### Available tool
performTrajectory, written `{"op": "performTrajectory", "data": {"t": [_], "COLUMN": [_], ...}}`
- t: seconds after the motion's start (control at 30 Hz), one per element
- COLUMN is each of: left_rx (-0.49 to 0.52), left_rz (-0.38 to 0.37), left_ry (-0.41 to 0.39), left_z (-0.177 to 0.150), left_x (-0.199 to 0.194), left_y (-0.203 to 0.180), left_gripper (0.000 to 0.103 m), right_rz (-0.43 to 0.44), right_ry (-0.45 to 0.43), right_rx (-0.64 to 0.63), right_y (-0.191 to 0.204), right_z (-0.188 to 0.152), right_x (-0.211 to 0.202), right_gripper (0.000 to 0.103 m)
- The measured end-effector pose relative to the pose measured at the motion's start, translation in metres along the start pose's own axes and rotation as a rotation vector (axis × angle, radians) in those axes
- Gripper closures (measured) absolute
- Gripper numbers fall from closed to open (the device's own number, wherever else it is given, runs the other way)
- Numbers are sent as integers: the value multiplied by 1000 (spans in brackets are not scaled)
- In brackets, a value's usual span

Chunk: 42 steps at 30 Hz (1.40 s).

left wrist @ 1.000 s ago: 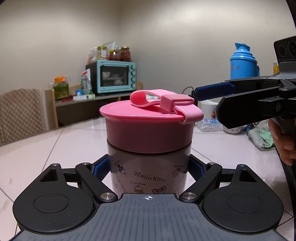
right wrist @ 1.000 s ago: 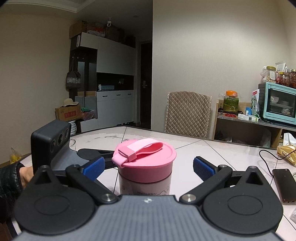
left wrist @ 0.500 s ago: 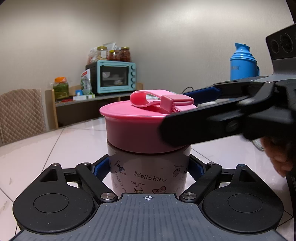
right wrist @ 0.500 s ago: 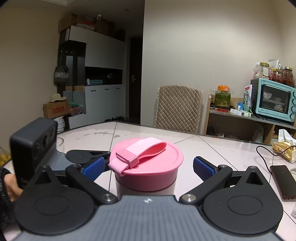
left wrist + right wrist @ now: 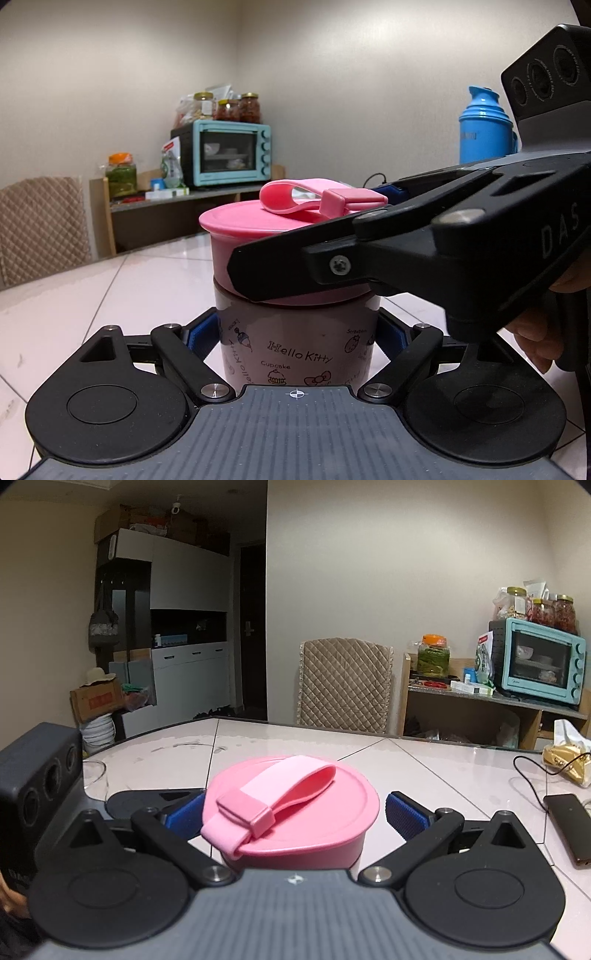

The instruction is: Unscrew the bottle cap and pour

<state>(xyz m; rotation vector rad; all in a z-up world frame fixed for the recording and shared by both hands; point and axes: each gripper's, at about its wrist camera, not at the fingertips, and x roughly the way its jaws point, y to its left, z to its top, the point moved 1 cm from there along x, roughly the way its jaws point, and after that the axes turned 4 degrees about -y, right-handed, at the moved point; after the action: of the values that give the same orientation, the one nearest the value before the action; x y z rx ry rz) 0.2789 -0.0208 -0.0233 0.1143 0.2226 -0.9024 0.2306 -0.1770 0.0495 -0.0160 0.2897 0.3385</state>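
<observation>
A Hello Kitty bottle [image 5: 295, 343] with a wide pink cap [image 5: 236, 225] and a pink strap [image 5: 280, 786] stands upright on the white tiled table [image 5: 74, 295]. My left gripper [image 5: 295, 334] is shut on the bottle's body, its blue pads [image 5: 201, 332] pressed to both sides below the cap. My right gripper [image 5: 291, 808] is open and straddles the cap [image 5: 332, 812] at cap height. Its blue pads [image 5: 404, 814] stand a little off the rim. In the left wrist view its near finger [image 5: 295, 269] crosses in front of the cap.
A blue thermos [image 5: 484, 125] stands at the back right. A teal toaster oven [image 5: 229, 153] with jars sits on a side shelf, next to a quilted chair [image 5: 345, 686]. A phone [image 5: 569, 827] on a cable and a snack bag [image 5: 567, 758] lie on the table to the right.
My right gripper has come in from the right, and the cap now sits between its open fingers. The left gripper and the bottle have stayed put.
</observation>
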Motion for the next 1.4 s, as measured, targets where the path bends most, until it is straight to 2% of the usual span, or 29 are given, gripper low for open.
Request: {"op": "performTrajectory", "data": {"t": [0.33, 0.57, 0.87, 1.0, 1.4], "left_rx": [-1, -6, -8, -7, -5], "left_rz": [-1, -3, -7, -8, -11], "left_ry": [1, 1, -1, -1, 0], "left_z": [0, 1, 1, 1, 0], "left_x": [2, 5, 5, 7, 9], "left_y": [1, 2, 3, 4, 5], "left_gripper": [13, 13, 13, 13, 13], "right_rz": [-1, 20, 63, 135, 427], "right_ry": [-13, -12, -10, 0, 23], "right_rx": [15, 15, -4, -7, -125], "right_y": [-4, -4, -8, -18, -51], "right_z": [-3, -4, -4, -2, 10], "right_x": [2, 3, 3, 3, 11], "right_gripper": [1, 14, 17, 17, 17]}}
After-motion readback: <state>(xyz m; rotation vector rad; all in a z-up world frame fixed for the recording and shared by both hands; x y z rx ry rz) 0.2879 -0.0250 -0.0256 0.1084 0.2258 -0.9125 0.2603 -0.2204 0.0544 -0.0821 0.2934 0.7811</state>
